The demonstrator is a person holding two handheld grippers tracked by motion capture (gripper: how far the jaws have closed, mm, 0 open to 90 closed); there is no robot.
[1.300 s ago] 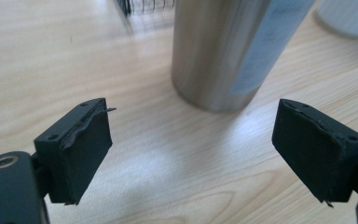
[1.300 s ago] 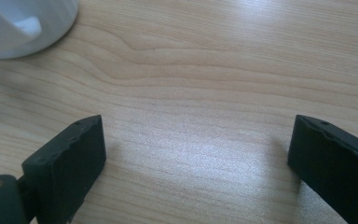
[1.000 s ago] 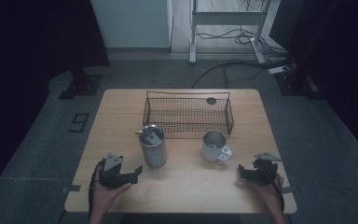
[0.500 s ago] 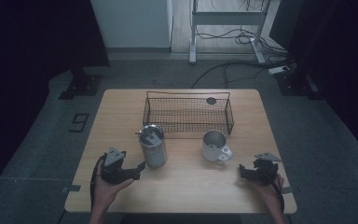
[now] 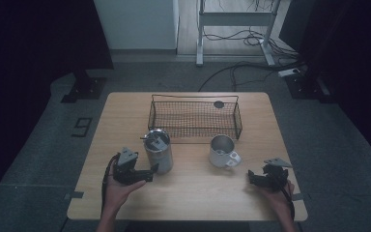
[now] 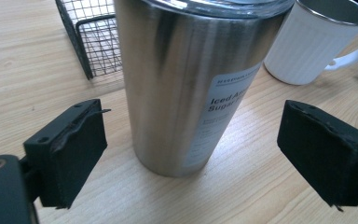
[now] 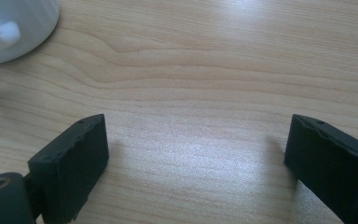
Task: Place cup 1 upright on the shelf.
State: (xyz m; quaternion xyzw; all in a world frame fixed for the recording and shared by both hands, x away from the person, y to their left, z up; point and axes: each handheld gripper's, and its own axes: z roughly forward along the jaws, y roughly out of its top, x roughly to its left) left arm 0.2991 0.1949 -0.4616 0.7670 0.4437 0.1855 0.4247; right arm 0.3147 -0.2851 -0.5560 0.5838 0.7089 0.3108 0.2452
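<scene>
Between my left tongs (image 6: pixel 191 154), jaws spread wide, stands the steel tumbler (image 6: pixel 191 84), upright on the counter (image 5: pixel 125 116) and not yet touched by either pad. Half a second back those tongs sat farther out to the left; now they've slid in beside the tumbler's base, so I'd say a grasp is coming. My right tongs (image 7: pixel 196 163) rest open over bare wood, unmoved, with the white mug (image 5: pixel 222 151) just ahead of them. Behind both sits the wire basket (image 5: pixel 195 118). The tumbler's label is cut off and partly blurred, and the dark disc (image 5: pixel 219 104) at the basket's far edge is too small to identify.
</scene>
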